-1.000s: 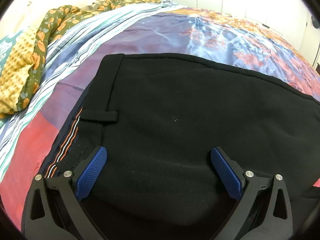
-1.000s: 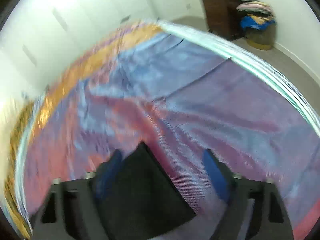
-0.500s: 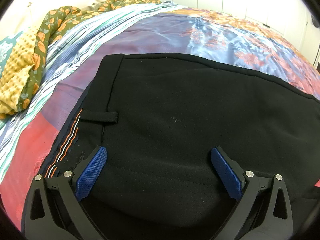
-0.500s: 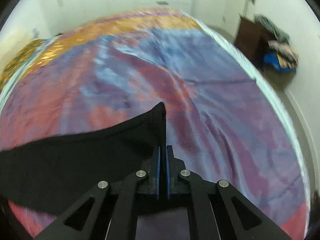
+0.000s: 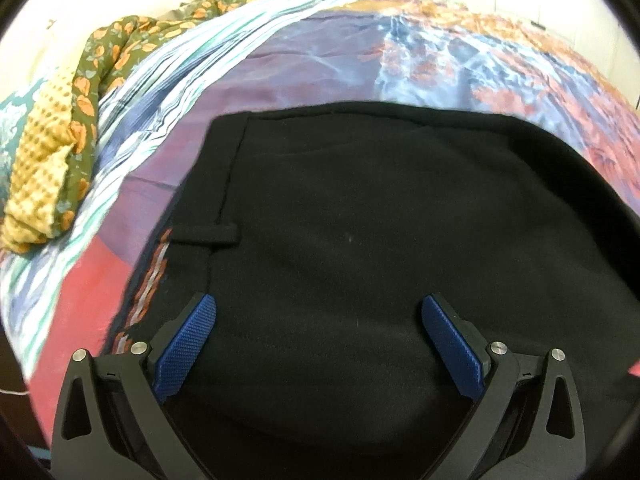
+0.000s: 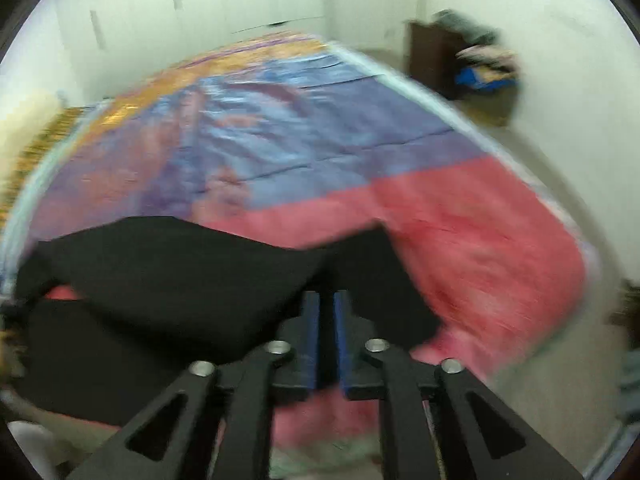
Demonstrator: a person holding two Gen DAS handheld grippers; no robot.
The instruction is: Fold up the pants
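Observation:
The black pants [image 5: 360, 240] lie on a bed with a colourful spread [image 5: 320, 48]; the waistband with a belt loop and striped lining is at the left. My left gripper [image 5: 318, 330] is open, hovering just over the pants' near part with nothing between the pads. In the blurred right wrist view, my right gripper [image 6: 327, 312] is shut on the black pants' leg end [image 6: 180, 272] and holds it lifted, with the fabric draped back over the rest of the pants.
A rumpled green and yellow blanket [image 5: 76, 120] lies at the bed's far left. A dark cabinet with piled clothes [image 6: 460, 60] stands by the wall past the bed [image 6: 460, 216]. White wardrobe doors [image 6: 200, 8] are behind.
My right gripper closed on the pants' leg end and has swung it up and back over the pants. The left gripper has shifted slightly and stays open.

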